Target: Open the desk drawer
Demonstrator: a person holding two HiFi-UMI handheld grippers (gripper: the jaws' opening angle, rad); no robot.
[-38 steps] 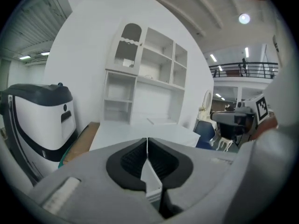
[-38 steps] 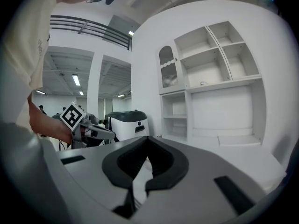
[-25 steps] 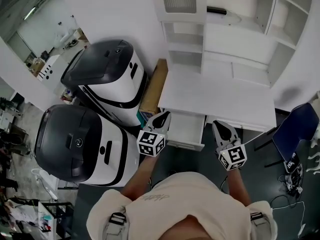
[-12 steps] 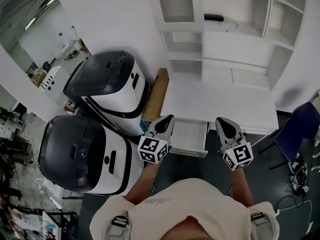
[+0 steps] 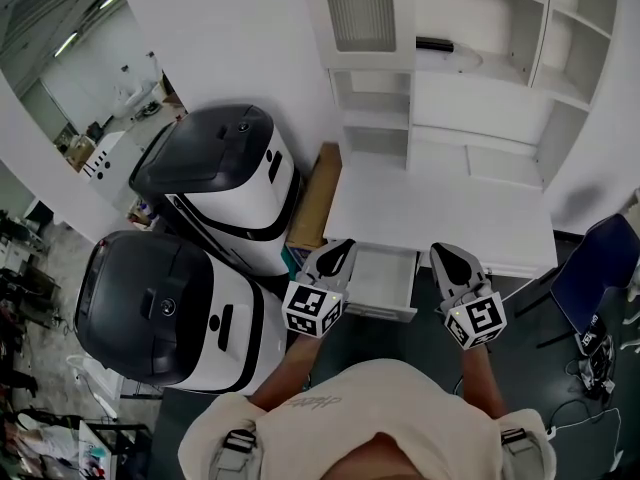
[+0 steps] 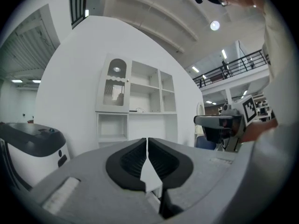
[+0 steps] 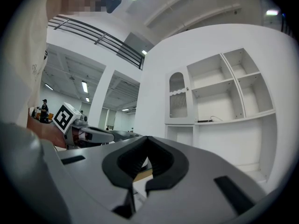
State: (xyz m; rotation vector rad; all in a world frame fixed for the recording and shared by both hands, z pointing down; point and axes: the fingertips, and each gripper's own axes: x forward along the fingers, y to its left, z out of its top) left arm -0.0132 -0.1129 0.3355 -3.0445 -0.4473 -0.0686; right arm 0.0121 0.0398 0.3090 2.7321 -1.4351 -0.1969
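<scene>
Room: white wall (image 5: 220, 28), dark floor, and a white table (image 5: 440, 208) with open shelves (image 5: 470, 88) rising behind it.

1. Drawer (image 5: 385, 280). White and shallow, and it looks bare inside. It hangs under the table's front edge and stands pulled out toward me. It lies between my two claws, a little ahead of both.

2. Left claw (image 5: 340, 250). Pressed together with the tips meeting and nothing pinched between them. It sits just left of the drawer's near corner. From above I cannot tell whether it brushes the drawer's side.

3. Right claw (image 5: 447, 256). Also pressed together and empty. It sits to the right of the drawer with a gap between them, by the table's front edge.

4. Change over the last second. The drawer was already out, and its reach from the table looks about the same. Both claws have stayed shut on either side of it and have eased back toward me a little.

5. Reading. I judge the opening done, or as good as done, since neither claw has a hold on the drawer. If fuller travel is wanted, the front would have to be taken up again.

6. Surroundings. Two black-and-white machines (image 5: 215, 168) stand well left of the left claw, and a box (image 5: 315, 198) lies between them and the table. A blue chair (image 5: 590, 268) stands right of the right claw.
</scene>
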